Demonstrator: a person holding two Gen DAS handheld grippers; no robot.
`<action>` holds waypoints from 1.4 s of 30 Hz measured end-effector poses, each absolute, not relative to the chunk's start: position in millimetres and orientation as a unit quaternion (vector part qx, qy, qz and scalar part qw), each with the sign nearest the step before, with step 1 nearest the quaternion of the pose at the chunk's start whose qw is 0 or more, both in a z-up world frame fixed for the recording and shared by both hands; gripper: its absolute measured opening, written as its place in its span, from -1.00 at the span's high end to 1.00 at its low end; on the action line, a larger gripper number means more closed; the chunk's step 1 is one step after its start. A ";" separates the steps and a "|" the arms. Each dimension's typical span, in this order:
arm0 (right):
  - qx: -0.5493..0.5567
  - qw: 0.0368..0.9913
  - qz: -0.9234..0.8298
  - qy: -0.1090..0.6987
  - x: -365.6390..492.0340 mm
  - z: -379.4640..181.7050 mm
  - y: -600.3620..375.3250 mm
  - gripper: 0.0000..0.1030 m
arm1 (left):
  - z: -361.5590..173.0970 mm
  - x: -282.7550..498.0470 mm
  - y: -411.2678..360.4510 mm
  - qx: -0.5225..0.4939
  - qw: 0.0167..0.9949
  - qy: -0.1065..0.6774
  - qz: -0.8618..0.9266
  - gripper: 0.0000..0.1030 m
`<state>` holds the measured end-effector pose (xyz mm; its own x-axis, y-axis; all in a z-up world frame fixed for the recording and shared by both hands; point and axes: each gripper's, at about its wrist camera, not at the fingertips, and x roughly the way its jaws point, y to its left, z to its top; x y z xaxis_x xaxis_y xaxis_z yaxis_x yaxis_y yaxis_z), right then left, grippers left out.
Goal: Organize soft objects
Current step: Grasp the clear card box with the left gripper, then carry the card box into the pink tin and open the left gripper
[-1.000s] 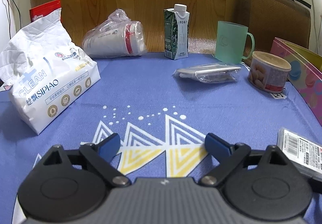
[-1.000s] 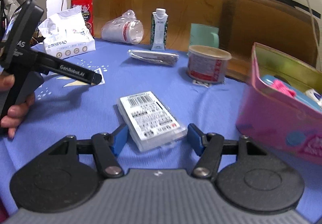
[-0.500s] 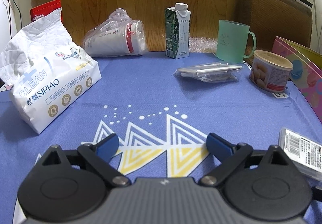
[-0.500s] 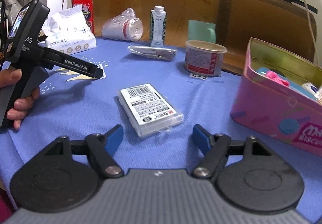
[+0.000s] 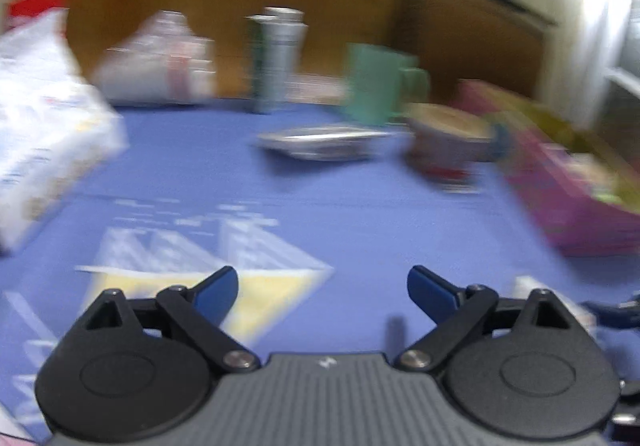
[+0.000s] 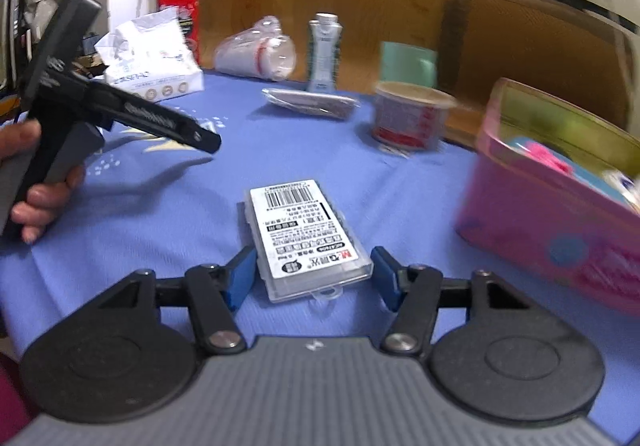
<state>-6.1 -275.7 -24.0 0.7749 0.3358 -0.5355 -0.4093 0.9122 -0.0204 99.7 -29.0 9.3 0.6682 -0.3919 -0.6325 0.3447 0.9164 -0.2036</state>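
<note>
A green mug (image 5: 376, 83) stands behind a round tub (image 5: 448, 139) on the blue tablecloth (image 5: 320, 181).

Soft indoor light falls evenly, the left wrist view smeared sideways by motion blur while its gripper (image 5: 322, 288) stays sharp, the right wrist view clearer mid-bench (image 6: 168, 213), blurred and fisheye-bent toward its edges.
</note>
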 end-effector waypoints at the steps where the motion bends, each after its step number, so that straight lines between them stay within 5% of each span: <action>1: -0.064 0.941 0.190 0.272 -14.8 -24.4 -283.4 -0.24 | 12.2 95.4 -36.8 -0.036 0.904 0.354 -0.236 -0.80; 6: -0.043 0.951 0.146 0.269 -52.4 -28.2 -313.7 -0.26 | 19.7 70.5 -96.8 0.004 0.858 0.352 -0.374 -0.69; 14: -0.025 0.961 0.124 0.248 -67.9 -37.0 -325.8 -0.24 | 5.6 49.3 -161.7 0.084 0.814 0.369 -0.440 -0.14; 18: -0.016 0.967 0.124 0.223 -73.0 -35.6 -327.6 -0.24 | 30.5 47.4 -171.4 0.093 0.812 0.357 -0.452 -0.10; 27: -0.059 0.990 0.057 0.115 -32.9 27.9 -361.2 -0.24 | 100.8 102.5 -240.4 0.066 0.858 0.248 -0.445 -0.26; 34: -0.081 0.980 0.008 0.180 84.3 24.5 -395.4 -0.26 | 70.2 181.9 -307.0 0.062 0.884 0.295 -0.357 -0.41; 42: -0.034 0.984 -0.031 0.170 67.7 17.3 -405.3 -0.16 | 88.1 152.9 -227.7 0.003 0.886 0.270 -0.377 -0.40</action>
<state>67.7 -405.3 17.3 0.9404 -0.0724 -0.3324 0.0493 0.9958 -0.0775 152.9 -227.7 88.1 0.5703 -0.6660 -0.4808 0.6691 0.7162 -0.1983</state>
